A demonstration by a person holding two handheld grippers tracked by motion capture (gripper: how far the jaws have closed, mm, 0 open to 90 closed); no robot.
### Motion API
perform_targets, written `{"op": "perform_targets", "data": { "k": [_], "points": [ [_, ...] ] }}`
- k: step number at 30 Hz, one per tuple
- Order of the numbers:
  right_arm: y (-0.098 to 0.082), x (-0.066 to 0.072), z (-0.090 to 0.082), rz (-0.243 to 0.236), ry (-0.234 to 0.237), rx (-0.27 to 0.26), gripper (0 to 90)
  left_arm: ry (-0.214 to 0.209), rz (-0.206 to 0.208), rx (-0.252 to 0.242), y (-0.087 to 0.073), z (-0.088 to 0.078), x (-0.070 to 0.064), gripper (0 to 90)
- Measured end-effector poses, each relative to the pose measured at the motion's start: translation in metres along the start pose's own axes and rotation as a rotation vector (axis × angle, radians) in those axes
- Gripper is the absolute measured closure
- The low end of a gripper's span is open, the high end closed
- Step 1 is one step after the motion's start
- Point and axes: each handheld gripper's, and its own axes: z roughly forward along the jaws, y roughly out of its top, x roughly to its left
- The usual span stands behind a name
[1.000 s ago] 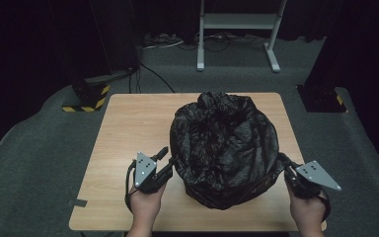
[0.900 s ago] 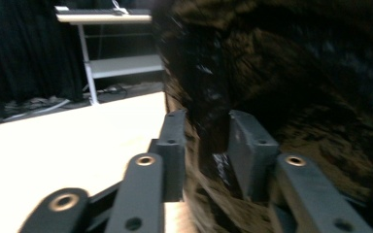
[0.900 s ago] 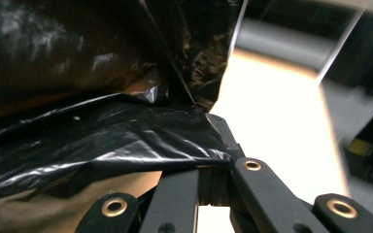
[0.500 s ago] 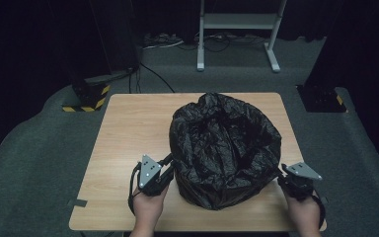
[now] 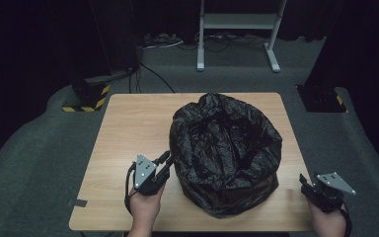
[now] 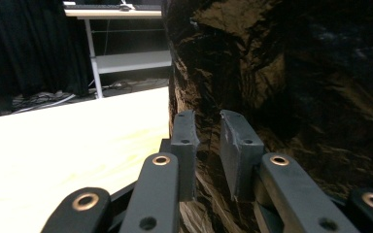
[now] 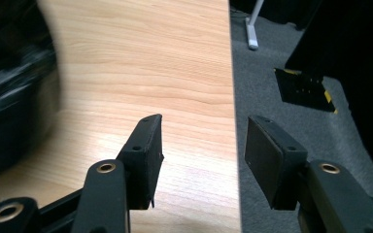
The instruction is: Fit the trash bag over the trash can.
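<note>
The left tool [image 5: 165, 160] pinches a fold of the crinkled black plastic bag [image 5: 225, 148] at its near-left side. The right tool [image 5: 303, 183], its jaws just opening and empty, sits at the light wooden counter [image 5: 128, 128]'s near-right edge, apart from the bag standing mid-counter.
</note>
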Motion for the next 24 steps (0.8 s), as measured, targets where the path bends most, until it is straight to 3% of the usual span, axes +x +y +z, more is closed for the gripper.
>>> {"op": "perform_targets", "data": {
  "k": [2,5,8,11,13,16,18,20,24],
  "points": [
    [0.004,-0.001,-0.003,0.003,0.001,-0.023,47.2,0.02,-0.004,-0.006,0.003,0.001,0.004,73.2],
    [0.023,0.006,-0.012,0.006,0.022,-0.077,43.1,0.047,-0.02,-0.022,0.011,0.004,0.012,65.9],
    [0.06,0.027,-0.025,0.007,0.075,-0.176,39.4,0.043,-0.019,-0.014,0.021,0.015,0.014,59.4],
    [0.097,0.054,-0.035,0.002,0.153,-0.269,37.6,0.023,-0.005,0.004,0.023,0.029,0.013,59.6],
    [0.115,0.072,-0.037,-0.005,0.191,-0.298,37.4,0.002,0.002,0.023,0.019,0.036,0.011,61.7],
    [0.122,0.093,-0.026,-0.009,0.203,-0.29,43.1,-0.015,0.018,0.083,0.002,0.05,0.002,69.1],
    [0.116,0.098,-0.014,0.029,0.212,-0.289,46.6,-0.02,0.012,0.127,-0.011,0.057,0.0,70.8],
    [0.107,0.1,0.0,0.04,0.234,-0.234,46.9,-0.034,-0.004,0.183,-0.029,0.066,-0.003,71.9],
    [0.077,0.107,0.028,0.015,0.238,-0.134,48.4,-0.047,0.018,0.27,-0.05,0.076,-0.013,76.0]
  ]
}}
